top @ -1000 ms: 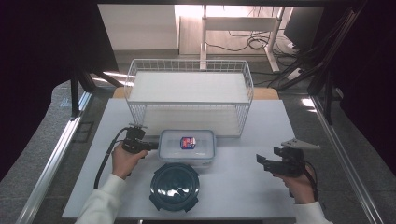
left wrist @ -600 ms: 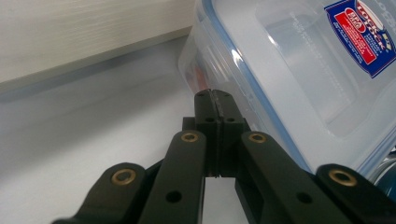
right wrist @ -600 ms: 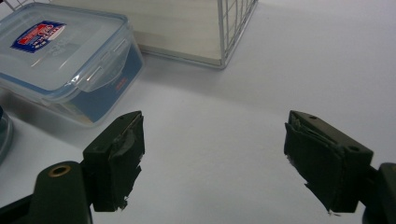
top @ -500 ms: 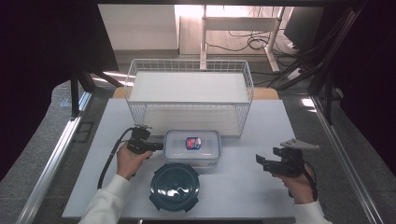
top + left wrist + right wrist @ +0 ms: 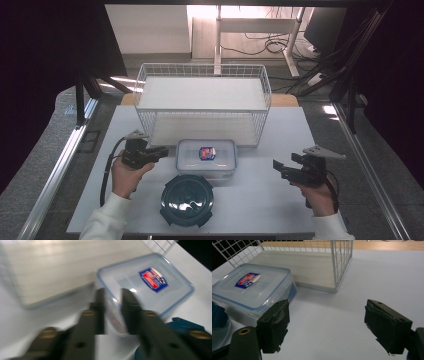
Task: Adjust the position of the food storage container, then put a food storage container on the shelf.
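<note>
I am looking down on a white table (image 5: 260, 200) from above. In the middle lies a clear rectangular food container (image 5: 206, 157) with a snap-on lid and a small red and blue label on top. It sits flat, just in front of a white wire basket (image 5: 202, 107) that stands at the far side of the table. Touching or nearly touching the container's near edge is a round dark teal lid (image 5: 187, 199), lying flat on the table.

My left gripper (image 5: 161, 151) is just beside the container's left end, held level and pointing at it. Its jaws have just been opening. In the left gripper view, which is blurred, the two black jaws stand a narrow gap apart, with the container's (image 5: 147, 290) near corner showing in that gap. I cannot tell for certain whether the pads touch the corner, but they do not appear to press on it.

My right gripper (image 5: 278, 167) hovers over bare table, well to the right of the container, pointing left toward it. In the right gripper view its jaws stand wide apart with nothing between them, and the container (image 5: 252, 290) lies off to the left, beyond the left jaw.
</note>
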`<control>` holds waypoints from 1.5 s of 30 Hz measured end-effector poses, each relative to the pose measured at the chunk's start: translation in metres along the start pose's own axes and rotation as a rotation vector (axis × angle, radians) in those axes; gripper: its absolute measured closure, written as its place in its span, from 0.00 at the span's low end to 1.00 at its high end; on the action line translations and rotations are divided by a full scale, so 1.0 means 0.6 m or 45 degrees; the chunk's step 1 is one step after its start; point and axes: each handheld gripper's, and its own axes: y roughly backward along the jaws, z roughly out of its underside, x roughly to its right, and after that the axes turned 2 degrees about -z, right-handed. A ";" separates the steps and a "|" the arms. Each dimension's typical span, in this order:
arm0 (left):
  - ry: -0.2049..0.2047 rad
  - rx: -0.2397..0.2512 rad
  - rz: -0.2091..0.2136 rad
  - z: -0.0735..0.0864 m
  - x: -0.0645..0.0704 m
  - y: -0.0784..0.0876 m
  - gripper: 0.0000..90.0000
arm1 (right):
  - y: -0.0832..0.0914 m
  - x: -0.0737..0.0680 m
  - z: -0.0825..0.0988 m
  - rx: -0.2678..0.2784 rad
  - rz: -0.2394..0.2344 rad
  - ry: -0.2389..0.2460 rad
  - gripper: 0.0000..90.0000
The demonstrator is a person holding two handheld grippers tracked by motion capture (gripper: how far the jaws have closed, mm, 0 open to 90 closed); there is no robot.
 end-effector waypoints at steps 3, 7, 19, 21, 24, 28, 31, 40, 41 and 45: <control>0.001 -0.025 -0.044 0.000 0.008 0.020 0.46 | -0.003 -0.005 -0.002 -0.001 -0.020 0.016 0.22; 0.031 -0.011 -0.003 -0.002 0.011 0.039 0.31 | -0.005 -0.013 0.004 -0.022 -0.046 0.038 0.22; 0.073 -0.001 0.049 0.002 0.016 0.054 0.21 | -0.009 -0.027 0.007 -0.040 -0.070 0.072 0.22; 0.080 -0.004 0.050 0.003 0.014 0.052 0.20 | -0.009 -0.027 0.005 -0.034 -0.075 0.064 0.22; 0.098 -0.010 0.058 0.004 0.009 0.048 0.18 | -0.013 -0.030 0.004 -0.042 -0.097 0.059 0.22; 0.108 -0.022 0.063 0.004 0.005 0.042 0.15 | -0.024 -0.038 0.003 -0.064 -0.143 0.044 0.21; 0.126 -0.027 0.094 0.004 0.005 0.037 0.14 | -0.033 -0.047 0.000 -0.064 -0.179 0.027 0.20; 0.229 -0.008 0.224 -0.007 -0.010 0.020 0.12 | -0.072 -0.082 -0.018 -0.107 -0.332 -0.031 0.12; 0.240 -0.023 0.236 -0.009 -0.011 0.009 0.12 | -0.078 -0.085 -0.019 -0.118 -0.338 -0.034 0.11; 0.247 -0.063 0.260 -0.012 -0.010 -0.015 0.12 | -0.115 -0.099 -0.023 -0.171 -0.371 -0.053 0.10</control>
